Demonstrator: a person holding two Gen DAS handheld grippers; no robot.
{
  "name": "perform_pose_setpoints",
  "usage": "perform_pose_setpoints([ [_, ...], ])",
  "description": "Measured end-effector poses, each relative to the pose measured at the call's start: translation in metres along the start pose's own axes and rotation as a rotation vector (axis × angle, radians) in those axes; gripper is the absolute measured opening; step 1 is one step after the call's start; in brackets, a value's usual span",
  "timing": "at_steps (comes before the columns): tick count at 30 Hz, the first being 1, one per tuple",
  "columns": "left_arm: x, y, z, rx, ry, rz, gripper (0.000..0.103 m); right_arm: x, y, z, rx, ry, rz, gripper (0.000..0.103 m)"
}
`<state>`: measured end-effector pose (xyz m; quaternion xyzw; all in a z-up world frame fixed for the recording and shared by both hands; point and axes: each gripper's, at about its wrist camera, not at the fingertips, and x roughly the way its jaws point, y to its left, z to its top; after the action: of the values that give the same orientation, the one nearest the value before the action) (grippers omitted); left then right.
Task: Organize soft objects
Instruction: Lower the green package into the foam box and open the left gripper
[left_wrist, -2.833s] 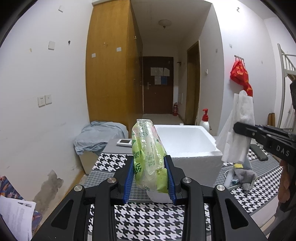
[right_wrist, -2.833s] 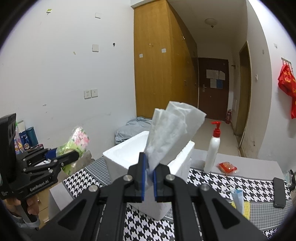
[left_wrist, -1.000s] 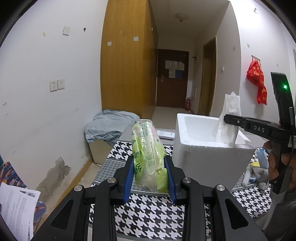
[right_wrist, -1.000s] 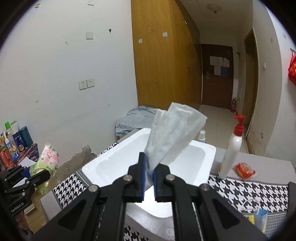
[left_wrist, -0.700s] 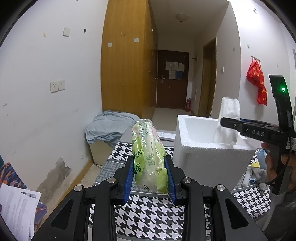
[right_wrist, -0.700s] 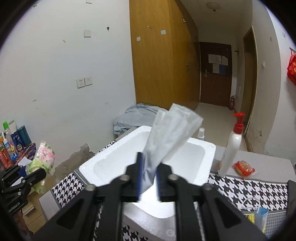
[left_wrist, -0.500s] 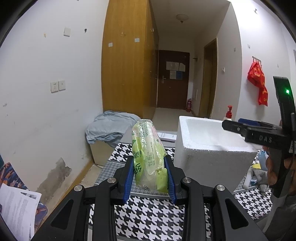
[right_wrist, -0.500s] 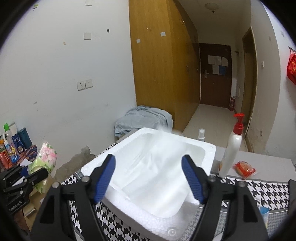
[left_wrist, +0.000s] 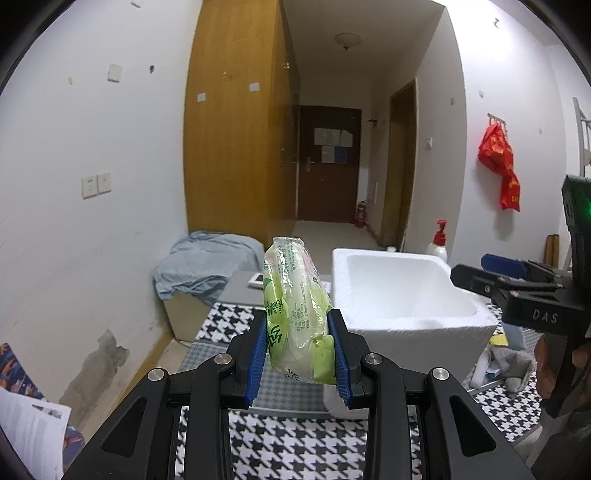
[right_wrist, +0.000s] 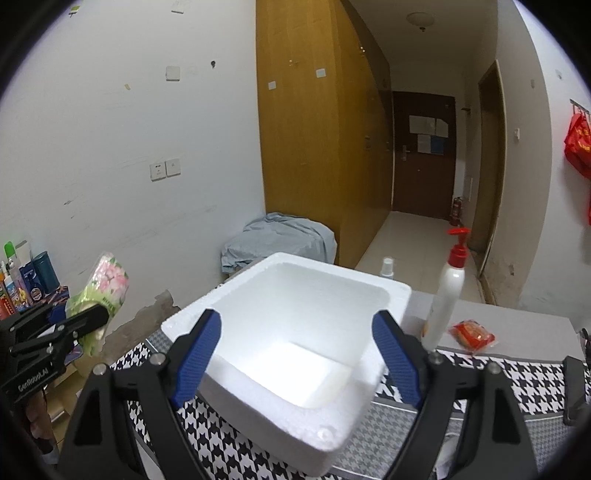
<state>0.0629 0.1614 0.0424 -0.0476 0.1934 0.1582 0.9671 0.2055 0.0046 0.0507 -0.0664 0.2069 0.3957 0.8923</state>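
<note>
Right wrist view: the right gripper hangs over a white foam box on the houndstooth-patterned surface; its jaws have just been opening and now stand wide with nothing between them. A white sheet lies on the box floor. Left wrist view: the left gripper has its jaws clamped on a green packet of tissues, held upright just left of the box.

Right tongs just opened wide over foam box; white tissue no longer between them.
</note>
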Motion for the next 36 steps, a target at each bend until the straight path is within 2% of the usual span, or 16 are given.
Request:
perform_pose_setpoints([
  [5,0.004,-0.012,0.007,0.022,-0.009,-0.034,0.034,-0.014,-0.011,-0.005,0.023,-0.014,-0.025,0.087],
  [18,0.02,-0.044,0.024,0.073,-0.011,-0.125,0.034,-0.045,-0.032,-0.018,0.057,-0.035,-0.09,0.097],
  [36,0.043,-0.074,0.033,0.134,0.002,-0.194,0.034,-0.069,-0.06,-0.04,0.107,-0.04,-0.185,0.097],
])
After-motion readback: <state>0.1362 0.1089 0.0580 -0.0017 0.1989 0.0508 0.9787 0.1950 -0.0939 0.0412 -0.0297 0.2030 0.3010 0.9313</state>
